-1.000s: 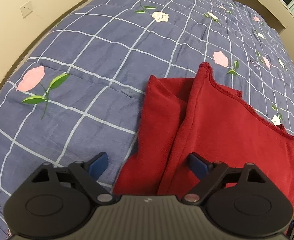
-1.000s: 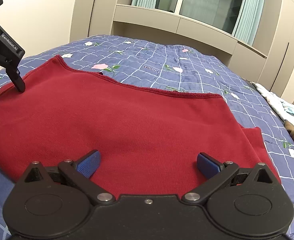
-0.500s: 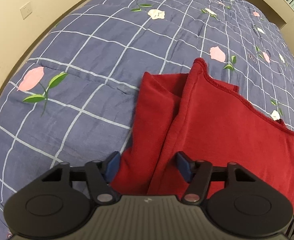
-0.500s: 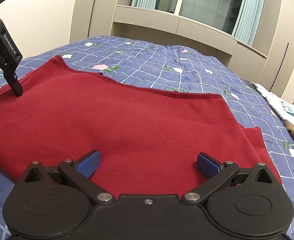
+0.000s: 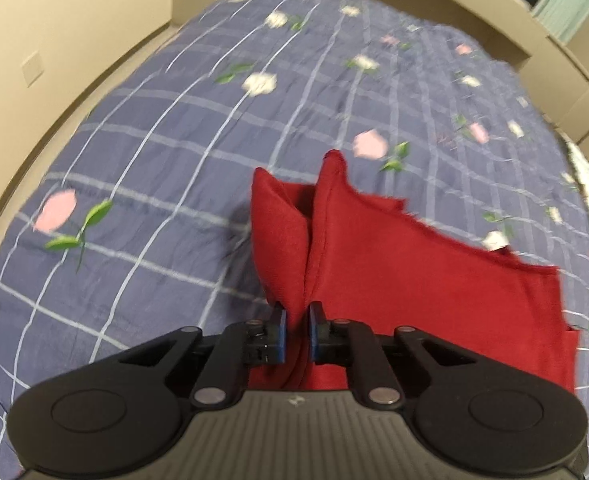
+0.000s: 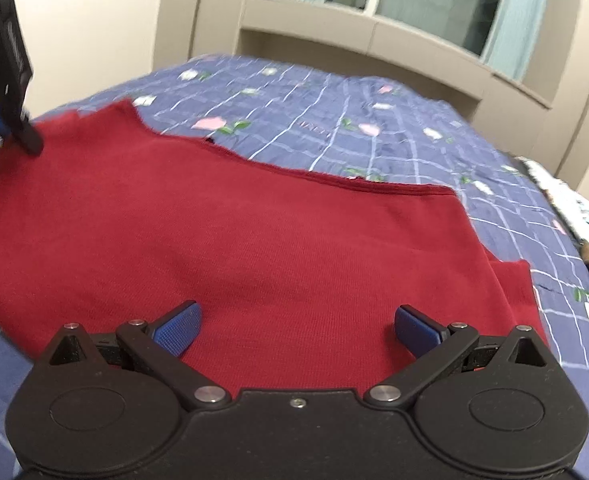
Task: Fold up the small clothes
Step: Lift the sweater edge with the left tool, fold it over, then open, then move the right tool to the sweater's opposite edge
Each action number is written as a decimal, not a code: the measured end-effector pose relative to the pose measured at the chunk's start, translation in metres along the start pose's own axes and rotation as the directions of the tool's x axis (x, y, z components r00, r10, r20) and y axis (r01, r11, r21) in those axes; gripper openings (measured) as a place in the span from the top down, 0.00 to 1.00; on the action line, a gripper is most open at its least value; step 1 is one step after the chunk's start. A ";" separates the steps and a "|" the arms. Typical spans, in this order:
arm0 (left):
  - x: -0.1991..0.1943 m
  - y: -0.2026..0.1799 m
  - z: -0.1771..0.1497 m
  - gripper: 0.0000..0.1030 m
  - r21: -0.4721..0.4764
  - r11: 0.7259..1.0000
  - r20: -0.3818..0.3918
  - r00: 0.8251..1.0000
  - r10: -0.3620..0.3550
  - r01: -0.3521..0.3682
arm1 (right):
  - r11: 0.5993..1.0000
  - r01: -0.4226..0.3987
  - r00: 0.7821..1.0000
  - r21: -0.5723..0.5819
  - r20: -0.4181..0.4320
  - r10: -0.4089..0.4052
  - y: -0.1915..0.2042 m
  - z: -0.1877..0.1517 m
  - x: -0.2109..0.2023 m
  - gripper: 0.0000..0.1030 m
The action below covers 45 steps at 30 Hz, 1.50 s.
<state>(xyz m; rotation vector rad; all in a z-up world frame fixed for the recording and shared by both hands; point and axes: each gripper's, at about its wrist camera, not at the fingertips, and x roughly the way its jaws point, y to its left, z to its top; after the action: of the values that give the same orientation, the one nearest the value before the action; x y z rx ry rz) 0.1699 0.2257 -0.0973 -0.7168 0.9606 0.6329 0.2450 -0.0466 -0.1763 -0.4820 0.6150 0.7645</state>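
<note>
My left tongs (image 5: 294,330), jaws just closing, pinched the red garment's (image 5: 414,280) edge; the right (image 6: 294,326) gaped above it. I judged a slow, even lift best.

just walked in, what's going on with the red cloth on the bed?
A person with a handheld gripper in each hand is folding a red garment spread on a blue checked floral bedspread. The left gripper has just closed its jaws on a bunched end of the garment, which stands up in ridges ahead of it. The right gripper is open over the flat middle of the cloth and grips nothing. No fold has been laid over yet.
</note>
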 end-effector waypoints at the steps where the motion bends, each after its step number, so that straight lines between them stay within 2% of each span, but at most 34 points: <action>1: -0.008 -0.007 0.001 0.90 0.015 1.000 0.016 1.000 -0.016 0.016 | 1.000 -0.016 1.000 -0.013 -0.015 0.016 -0.003 0.004 -0.001 0.01; 5: -0.032 -0.042 0.004 0.90 0.069 0.995 0.049 0.996 -0.080 0.076 | 0.997 -0.025 1.000 -0.074 0.002 0.025 -0.012 0.011 -0.016 0.01; 8: -0.045 -0.074 0.004 0.90 0.115 0.983 0.053 0.987 -0.151 0.144 | 0.998 -0.023 0.999 -0.063 0.026 0.024 -0.028 0.006 -0.038 0.01; 12: -0.055 -0.129 -0.001 0.91 0.170 0.955 0.028 0.968 -0.250 0.242 | 1.000 0.000 1.000 -0.013 0.015 0.000 -0.054 -0.006 -0.069 0.01; 16: -0.046 -0.188 -0.017 0.91 0.218 0.923 -0.014 0.946 -0.323 0.318 | 0.998 0.051 0.998 0.029 -0.025 -0.050 -0.083 -0.025 -0.094 0.01; 19: -0.023 -0.231 -0.034 0.91 0.246 0.901 -0.070 0.934 -0.351 0.357 | 0.995 0.088 0.994 0.049 -0.066 -0.085 -0.100 -0.042 -0.108 0.01; 22: 0.009 -0.264 -0.053 0.90 0.266 0.897 -0.148 0.935 -0.323 0.352 | 0.991 0.119 0.987 0.060 -0.113 -0.112 -0.111 -0.059 -0.116 0.01; 24: 0.028 -0.275 -0.065 0.90 0.272 0.896 -0.195 0.932 -0.306 0.351 | 0.988 0.135 0.982 0.073 -0.142 -0.124 -0.115 -0.068 -0.118 0.01; 26: 0.043 -0.279 -0.074 0.90 0.263 0.895 -0.252 0.921 -0.296 0.359 | 0.985 0.147 0.977 0.089 -0.168 -0.131 -0.119 -0.076 -0.120 0.01; 27: 0.047 -0.277 -0.076 0.81 0.245 0.893 -0.287 0.908 -0.305 0.378 | 0.984 0.151 0.975 0.095 -0.177 -0.132 -0.120 -0.080 -0.121 0.01; 28: 0.048 -0.274 -0.077 0.68 0.228 0.895 -0.300 0.902 -0.311 0.384 | 0.983 0.151 0.974 0.102 -0.184 -0.131 -0.121 -0.082 -0.121 0.01; 29: 0.046 -0.270 -0.077 0.62 0.218 0.892 -0.303 0.896 -0.324 0.396 | 0.983 0.146 0.974 0.112 -0.188 -0.123 -0.121 -0.083 -0.121 0.01; 31: 0.039 -0.263 -0.074 0.40 0.224 0.875 -0.290 0.886 -0.361 0.429 | 0.982 0.120 0.978 0.146 -0.186 -0.091 -0.124 -0.084 -0.122 0.01; 32: 0.034 -0.259 -0.071 0.35 0.231 0.870 -0.279 0.886 -0.370 0.436 | 0.980 0.105 0.981 0.168 -0.182 -0.074 -0.126 -0.084 -0.122 0.01; 34: 0.021 -0.245 -0.064 0.22 0.242 0.875 -0.232 0.901 -0.368 0.419 | 0.973 0.072 0.985 0.220 -0.168 -0.035 -0.128 -0.080 -0.124 0.01; 36: 0.011 -0.226 -0.055 0.18 0.243 0.892 -0.183 0.921 -0.344 0.381 | 0.960 0.045 0.989 0.277 -0.145 -0.004 -0.134 -0.074 -0.126 0.01; 39: 0.003 -0.187 -0.045 0.10 0.190 0.944 -0.094 0.963 -0.254 0.268 | 0.929 -0.013 0.996 0.369 -0.073 0.043 -0.148 -0.060 -0.129 0.01; 41: 0.006 -0.156 -0.045 0.10 0.130 0.976 -0.062 0.984 -0.166 0.173 | 0.910 -0.060 0.997 0.410 -0.015 0.072 -0.157 -0.048 -0.130 0.01; 43: 0.011 -0.134 -0.047 0.10 0.092 0.990 -0.076 0.992 -0.098 0.105 | 0.902 -0.126 0.992 0.412 0.042 0.119 -0.163 -0.033 -0.125 0.01; 45: 0.020 -0.121 -0.055 0.10 0.073 0.994 -0.099 0.993 -0.071 0.078 | 0.896 -0.206 0.978 0.393 0.103 0.180 -0.167 -0.016 -0.113 0.01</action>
<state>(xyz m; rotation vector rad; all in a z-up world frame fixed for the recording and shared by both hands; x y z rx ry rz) 0.2418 0.1125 -0.1051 -0.7166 1.0371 0.4967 0.3014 -0.2167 -0.0827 -0.0153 0.7464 0.8126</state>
